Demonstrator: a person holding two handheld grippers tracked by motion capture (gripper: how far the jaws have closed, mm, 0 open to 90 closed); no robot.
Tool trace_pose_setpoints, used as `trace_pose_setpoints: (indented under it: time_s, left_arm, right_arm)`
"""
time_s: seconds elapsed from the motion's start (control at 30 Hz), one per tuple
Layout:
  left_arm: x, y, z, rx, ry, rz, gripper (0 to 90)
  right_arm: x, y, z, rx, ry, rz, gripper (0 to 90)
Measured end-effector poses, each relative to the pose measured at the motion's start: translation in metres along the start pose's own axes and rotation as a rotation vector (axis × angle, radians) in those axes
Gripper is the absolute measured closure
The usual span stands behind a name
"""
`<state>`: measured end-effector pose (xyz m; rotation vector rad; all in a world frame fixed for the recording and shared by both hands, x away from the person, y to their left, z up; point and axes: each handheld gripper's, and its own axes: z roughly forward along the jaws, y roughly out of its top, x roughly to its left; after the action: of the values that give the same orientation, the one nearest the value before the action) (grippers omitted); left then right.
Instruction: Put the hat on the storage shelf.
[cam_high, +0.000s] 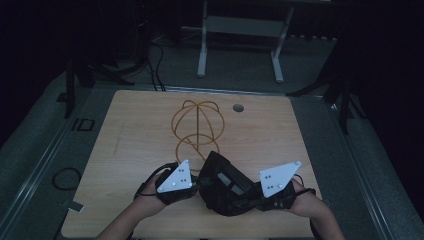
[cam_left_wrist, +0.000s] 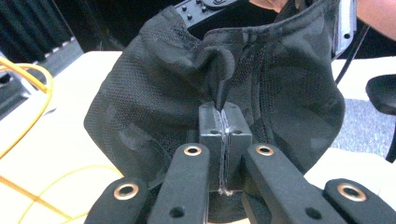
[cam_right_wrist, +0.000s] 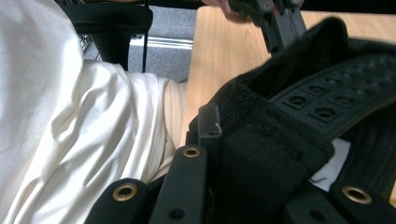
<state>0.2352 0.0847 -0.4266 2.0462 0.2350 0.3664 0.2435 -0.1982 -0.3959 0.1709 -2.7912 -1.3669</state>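
Holding: a black cap is gripped from both sides, near the 6 o'clock edge of the counter.
Left tongs: pinched flat on a fold of the cap's mesh, the pads meeting with cloth between them; on the cap's 9 o'clock side in the high view.
Right tongs: clamped on the padded rear rim beside the snap strap; on the cap's 3 o'clock side in the high view.
Cap: turned underside up and tilted; whether it rests on the counter I cannot tell.
Done: both grips look secure, and the cap is held open.
Left: judging by the pose, the shaping or turning of the cap and setting it down are not yet done.
Cord: yellow, lying in loops at 12 o'clock of the cap, untouched.
Hole: small round grommet toward 1 o'clock.
Count: one cap, one cord, two tongs, two hands, one grommet.
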Motion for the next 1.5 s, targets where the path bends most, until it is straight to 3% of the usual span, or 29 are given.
trace_pose_setpoints:
  time_s: [0.1,0.17,0.37,0.53,0.63,0.8,0.87,1.03,1.07,1.27,1.33,1.5]
  left_arm:
    - [0.000,0.003,0.003,0.015,0.024,-0.006,90.0]
    - [0.001,0.004,0.005,0.019,0.030,-0.021,90.0]
    - [0.002,0.015,0.008,-0.011,0.056,-0.044,90.0]
    - [0.003,0.021,0.012,-0.016,0.067,-0.059,90.0]
    - [0.005,0.024,0.012,-0.025,0.080,-0.081,90.0]
    - [0.011,0.033,0.014,-0.034,0.109,-0.116,90.0]
    - [0.011,0.037,0.017,-0.034,0.123,-0.124,90.0]
    - [0.012,0.049,0.027,-0.023,0.143,-0.130,90.0]
    - [0.013,0.052,0.029,-0.019,0.145,-0.141,90.0]
    - [0.015,0.062,0.039,-0.013,0.178,-0.184,90.0]
    - [0.014,0.065,0.042,-0.019,0.192,-0.187,90.0]
    - [0.010,0.073,0.047,-0.033,0.217,-0.194,90.0]
  right_arm:
    - [-0.003,-0.006,-0.001,0.008,-0.007,0.021,86.0]
    - [-0.005,-0.011,-0.004,0.000,-0.044,0.043,80.9]
    - [-0.012,-0.023,-0.017,-0.020,-0.146,0.119,76.8]
    - [-0.013,-0.032,-0.030,-0.054,-0.223,0.162,60.8]
    - [-0.012,-0.034,-0.042,-0.096,-0.309,0.194,52.4]
    - [-0.004,-0.029,-0.059,-0.148,-0.515,0.254,40.2]
    - [0.000,-0.027,-0.064,-0.166,-0.573,0.279,33.4]
    - [0.015,-0.018,-0.073,-0.248,-0.744,0.368,32.3]
    - [0.020,-0.015,-0.073,-0.251,-0.776,0.358,29.7]
    - [0.052,0.001,-0.058,-0.343,-0.816,0.386,28.4]
    - [0.059,0.004,-0.044,-0.354,-0.812,0.403,28.5]
    - [0.075,-0.003,0.002,-0.336,-0.859,0.480,29.6]
